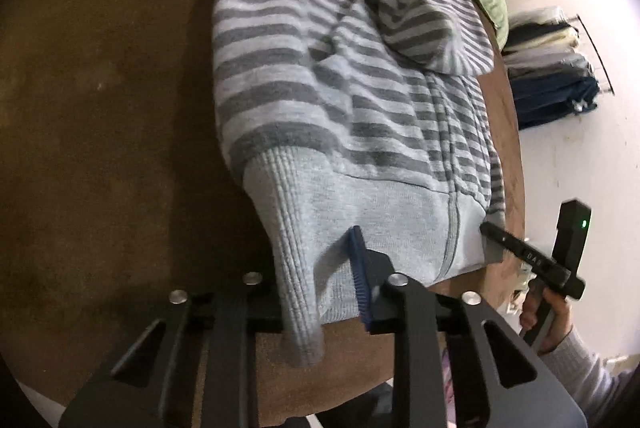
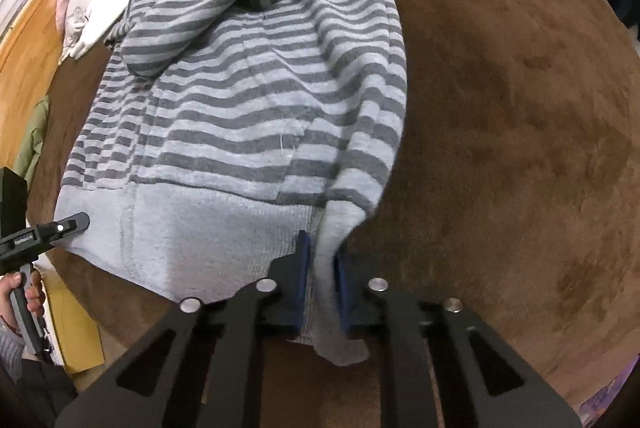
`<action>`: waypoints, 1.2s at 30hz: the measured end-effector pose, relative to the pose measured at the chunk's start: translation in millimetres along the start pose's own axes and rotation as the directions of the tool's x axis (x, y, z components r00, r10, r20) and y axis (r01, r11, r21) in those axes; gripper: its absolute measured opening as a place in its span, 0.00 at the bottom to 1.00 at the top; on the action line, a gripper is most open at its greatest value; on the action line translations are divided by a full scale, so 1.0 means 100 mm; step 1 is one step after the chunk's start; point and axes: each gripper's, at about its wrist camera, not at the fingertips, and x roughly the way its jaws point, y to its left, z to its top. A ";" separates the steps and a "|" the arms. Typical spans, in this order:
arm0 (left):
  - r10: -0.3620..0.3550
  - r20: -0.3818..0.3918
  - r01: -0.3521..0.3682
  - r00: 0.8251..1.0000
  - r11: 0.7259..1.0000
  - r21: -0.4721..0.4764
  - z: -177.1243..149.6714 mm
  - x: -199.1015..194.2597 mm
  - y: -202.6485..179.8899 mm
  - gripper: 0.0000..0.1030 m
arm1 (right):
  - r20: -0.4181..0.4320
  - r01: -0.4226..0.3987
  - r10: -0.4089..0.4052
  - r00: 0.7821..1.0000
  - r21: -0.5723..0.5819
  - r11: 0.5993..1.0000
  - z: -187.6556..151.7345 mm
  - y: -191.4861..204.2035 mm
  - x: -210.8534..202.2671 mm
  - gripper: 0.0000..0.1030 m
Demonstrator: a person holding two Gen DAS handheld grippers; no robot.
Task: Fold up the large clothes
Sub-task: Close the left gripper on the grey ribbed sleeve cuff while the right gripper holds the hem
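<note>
A grey striped zip hoodie [image 1: 320, 76] lies spread on the brown desk [image 1: 100, 88], its plain ribbed hem at the near edge. The left hand-held gripper [image 1: 316, 284] pinches one hem corner; the right hand-held gripper [image 2: 323, 280] pinches the other, with a sleeve cuff [image 2: 340, 344] hanging between its blue pads [image 2: 303, 268].

Small white lettering on black body of right gripper [image 1: 534, 258] — too blurred to read. Similar white print on side of left gripper [image 2: 24, 239] — also not legible. No other text, number or sign readable.
</note>
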 end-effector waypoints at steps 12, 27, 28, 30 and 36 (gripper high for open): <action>0.004 -0.029 -0.003 1.000 1.000 0.023 0.10 0.03 -0.05 0.22 | -0.079 -0.025 0.024 0.997 -0.012 1.000 0.05 -0.11 0.06 0.25; 0.051 -0.048 -0.048 0.998 0.996 0.069 0.07 0.10 -0.19 0.15 | -0.063 0.005 -0.009 0.998 -0.072 0.997 0.10 0.10 0.10 0.09; 0.059 -0.038 -0.056 0.998 0.995 0.083 0.07 0.08 -0.26 0.14 | -0.063 0.011 -0.016 0.998 -0.081 0.997 0.12 0.13 0.06 0.09; 0.054 -0.018 -0.052 0.998 0.994 0.098 0.09 -0.01 -0.35 0.13 | -0.059 0.003 -0.008 0.998 -0.080 0.997 0.14 0.15 -0.03 0.08; 0.004 0.018 -0.005 1.000 0.998 0.057 0.12 -0.30 -0.41 0.12 | -0.033 -0.025 0.022 0.999 -0.097 0.995 0.20 0.26 -0.39 0.08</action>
